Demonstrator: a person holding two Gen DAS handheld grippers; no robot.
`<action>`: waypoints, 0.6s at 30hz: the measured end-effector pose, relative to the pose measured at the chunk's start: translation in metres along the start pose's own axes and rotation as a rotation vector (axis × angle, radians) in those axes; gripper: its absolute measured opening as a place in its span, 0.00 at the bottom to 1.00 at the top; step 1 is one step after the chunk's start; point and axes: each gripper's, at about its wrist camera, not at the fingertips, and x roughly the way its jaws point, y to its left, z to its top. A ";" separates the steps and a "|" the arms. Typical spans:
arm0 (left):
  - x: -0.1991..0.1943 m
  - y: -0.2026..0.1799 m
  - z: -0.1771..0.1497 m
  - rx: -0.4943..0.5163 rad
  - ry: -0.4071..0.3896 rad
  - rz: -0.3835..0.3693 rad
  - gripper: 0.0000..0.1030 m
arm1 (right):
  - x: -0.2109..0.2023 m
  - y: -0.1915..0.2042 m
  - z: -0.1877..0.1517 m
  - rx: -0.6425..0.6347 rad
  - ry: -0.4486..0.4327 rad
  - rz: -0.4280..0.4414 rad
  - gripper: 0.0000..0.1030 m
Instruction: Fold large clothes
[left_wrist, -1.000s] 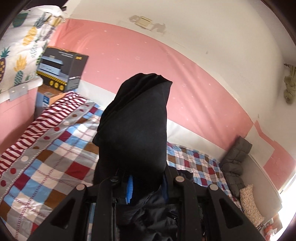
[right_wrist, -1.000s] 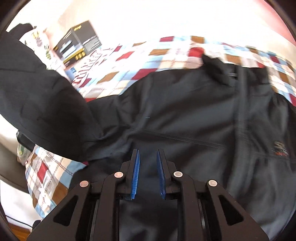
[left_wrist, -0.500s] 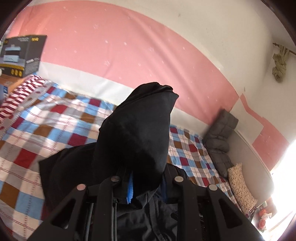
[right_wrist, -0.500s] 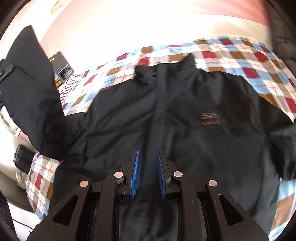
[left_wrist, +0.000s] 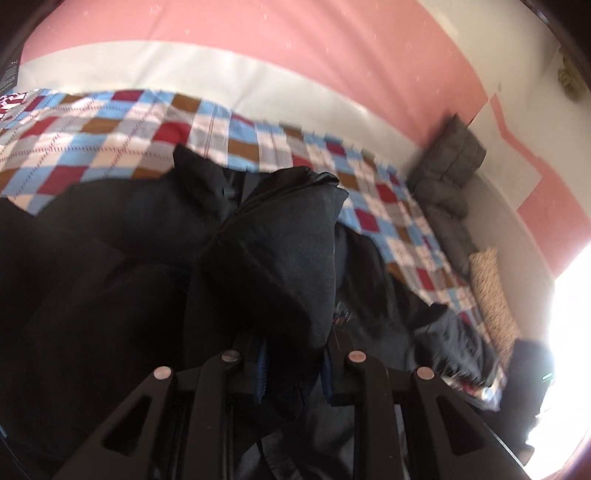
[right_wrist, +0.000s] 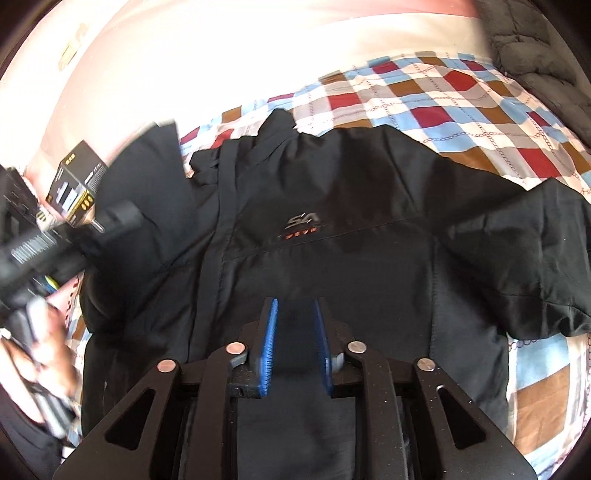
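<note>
1. On the checked bedspread (right_wrist: 461, 99) the black jacket (right_wrist: 332, 229) lies front up, collar toward 12 o'clock, its logo near the middle of the right wrist view. One sleeve (right_wrist: 535, 258) sprawls out at 3 o'clock.
2. Clamped in the left gripper (left_wrist: 291, 373) is the other sleeve cuff (left_wrist: 273, 258), a thick wad bulging above the jaws and carried over the jacket's chest. My guess is that this bulk could slide free of the narrow pinch, or land bunched instead of flat, since the fabric looks slick and padded.
3. Above the jacket's lower front hangs the right gripper (right_wrist: 295, 347); its jaws have just been opening, nothing between the blue pads (right_wrist: 267, 347). If it dips carelessly it may snag the front and pull the body askew.
4. Around the bed: a pink-and-white wall (left_wrist: 295, 48) at 12 o'clock, grey cushions (left_wrist: 447, 173) at 2 o'clock, a dark printed box (right_wrist: 75, 184) at 9 o'clock, and the person's hand (right_wrist: 40, 347) gripping the left tool at 8 o'clock.
</note>
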 end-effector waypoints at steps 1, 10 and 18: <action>0.008 -0.002 -0.006 0.017 0.016 0.008 0.23 | -0.001 -0.002 0.001 0.004 -0.006 0.004 0.37; 0.024 -0.014 -0.026 0.056 0.107 -0.112 0.58 | 0.001 -0.008 0.010 0.064 -0.035 0.086 0.58; -0.061 0.008 -0.016 0.073 -0.022 -0.153 0.60 | 0.010 -0.007 0.020 0.111 -0.016 0.166 0.59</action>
